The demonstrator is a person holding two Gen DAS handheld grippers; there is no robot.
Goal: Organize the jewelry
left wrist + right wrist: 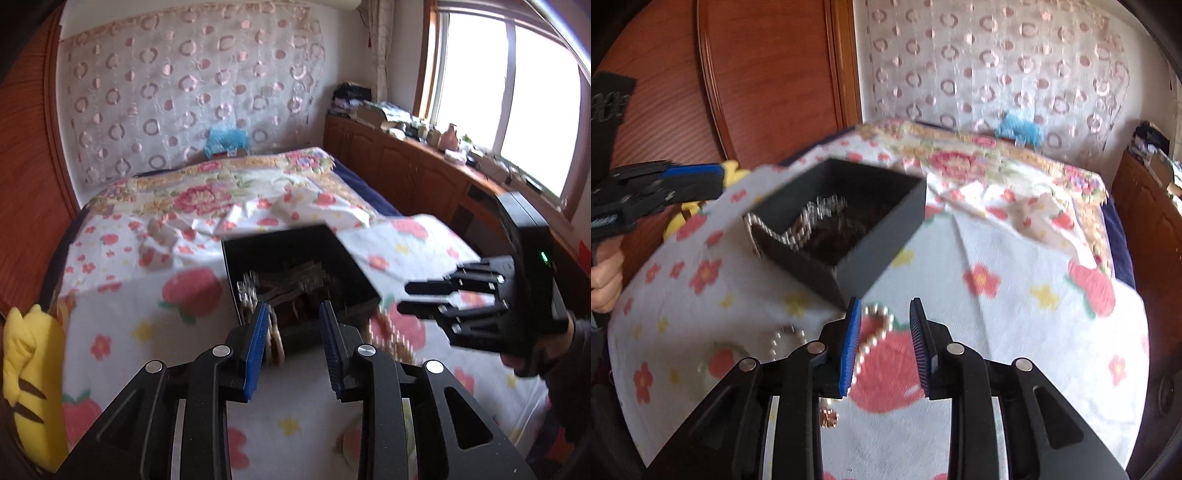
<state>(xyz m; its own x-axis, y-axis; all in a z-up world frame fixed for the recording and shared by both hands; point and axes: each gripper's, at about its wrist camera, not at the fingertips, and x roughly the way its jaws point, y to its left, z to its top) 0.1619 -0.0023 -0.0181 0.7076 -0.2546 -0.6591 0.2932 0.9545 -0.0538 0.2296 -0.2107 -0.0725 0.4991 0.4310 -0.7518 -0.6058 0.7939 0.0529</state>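
Note:
A black open box [280, 240] sits on the flowered bedsheet [147, 332] with jewelry heaped inside. My left gripper [293, 304] hovers open over the box's near rim, and a brown beaded bracelet [275, 334] hangs at that rim beside the left pad. A pearl strand [391, 332] lies on the sheet to the right of the box. The right gripper [402, 296] is held to the right. In the right wrist view my right gripper [885, 301] stands open just over the pearl strand [875, 332], near the box [882, 251] corner. A silver chain [775, 229] drapes over the box's rim.
Another chain [786, 334] and a small copper piece [829, 417] lie on the sheet at the lower left. A yellow plush toy [29, 369] sits at the bed's left edge by the wooden headboard [775, 74]. A cluttered wooden counter [424, 147] runs under the window.

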